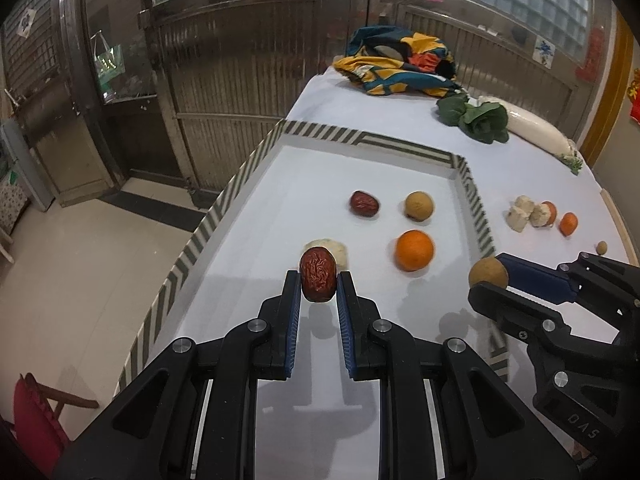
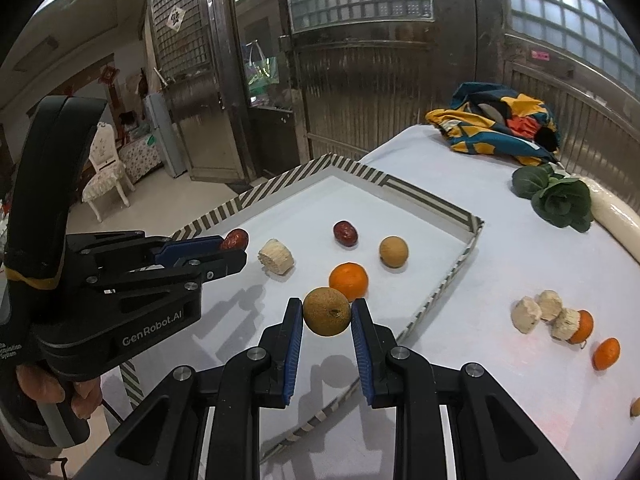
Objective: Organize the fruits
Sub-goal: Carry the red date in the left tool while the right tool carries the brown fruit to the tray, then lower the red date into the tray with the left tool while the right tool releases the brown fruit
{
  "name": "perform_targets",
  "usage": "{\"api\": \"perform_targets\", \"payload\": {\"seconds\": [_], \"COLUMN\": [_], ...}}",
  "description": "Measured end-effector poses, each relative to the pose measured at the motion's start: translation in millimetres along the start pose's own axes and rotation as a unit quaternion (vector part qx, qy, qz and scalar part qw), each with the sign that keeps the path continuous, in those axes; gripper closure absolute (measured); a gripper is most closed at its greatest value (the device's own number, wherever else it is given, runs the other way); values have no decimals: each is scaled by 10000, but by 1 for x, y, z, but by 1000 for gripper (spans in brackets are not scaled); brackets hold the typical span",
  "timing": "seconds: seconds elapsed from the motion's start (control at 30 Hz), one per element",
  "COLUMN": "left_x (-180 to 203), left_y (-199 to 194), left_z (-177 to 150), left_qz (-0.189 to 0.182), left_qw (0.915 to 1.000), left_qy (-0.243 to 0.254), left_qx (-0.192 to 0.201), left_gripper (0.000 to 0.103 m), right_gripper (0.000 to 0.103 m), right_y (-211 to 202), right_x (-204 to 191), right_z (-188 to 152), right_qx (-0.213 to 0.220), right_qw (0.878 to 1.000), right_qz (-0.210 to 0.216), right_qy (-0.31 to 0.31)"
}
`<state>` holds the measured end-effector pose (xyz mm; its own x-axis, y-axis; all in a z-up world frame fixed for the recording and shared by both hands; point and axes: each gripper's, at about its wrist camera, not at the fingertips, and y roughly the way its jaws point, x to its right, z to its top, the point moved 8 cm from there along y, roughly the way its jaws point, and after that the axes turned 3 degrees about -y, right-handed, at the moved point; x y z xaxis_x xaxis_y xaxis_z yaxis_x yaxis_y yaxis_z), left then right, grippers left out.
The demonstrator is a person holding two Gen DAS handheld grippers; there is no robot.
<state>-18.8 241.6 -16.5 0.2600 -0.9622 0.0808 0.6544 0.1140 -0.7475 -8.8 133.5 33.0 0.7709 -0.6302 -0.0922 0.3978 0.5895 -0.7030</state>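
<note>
My left gripper (image 1: 318, 280) is shut on a wrinkled red date (image 1: 317, 275), held above the white area framed by striped tape (image 1: 404, 144). My right gripper (image 2: 327, 312) is shut on a round brown longan (image 2: 327, 311), over the frame's near right part. Inside the frame lie another red date (image 1: 364, 203), a second longan (image 1: 418, 206), an orange mandarin (image 1: 414, 250) and a pale chunk (image 2: 275, 258). In the left wrist view the right gripper (image 1: 489, 280) shows at the right with its longan (image 1: 488, 273). The left gripper (image 2: 234, 248) shows at the left of the right wrist view.
Outside the frame, to the right, lie pale chunks (image 2: 538, 312), two small mandarins (image 2: 606, 354) and a tiny brown fruit (image 1: 601, 247). Leafy greens (image 1: 476, 118), a white radish (image 1: 532, 130) and a colourful cloth (image 1: 400, 64) sit at the table's far end. Metal doors stand behind.
</note>
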Motion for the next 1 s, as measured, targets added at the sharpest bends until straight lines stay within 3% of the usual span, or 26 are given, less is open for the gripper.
{"api": "perform_targets", "payload": {"seconds": [0.43,1.0], "left_x": [-15,-9], "left_y": [18,31], "left_z": [-10,-7], "left_qz": [40,58], "left_qw": [9995,9989], "left_qy": [-95,27], "left_qx": [-290,-471], "left_gripper": [86,86], "right_gripper": [79,79], "right_y": [43,67], "right_x": [-11,-9], "right_z": [-2,-3], "right_qx": [-472,-752], "right_qw": [9984,9965], "right_qz": [86,67], "right_qy": [-299,-357]}}
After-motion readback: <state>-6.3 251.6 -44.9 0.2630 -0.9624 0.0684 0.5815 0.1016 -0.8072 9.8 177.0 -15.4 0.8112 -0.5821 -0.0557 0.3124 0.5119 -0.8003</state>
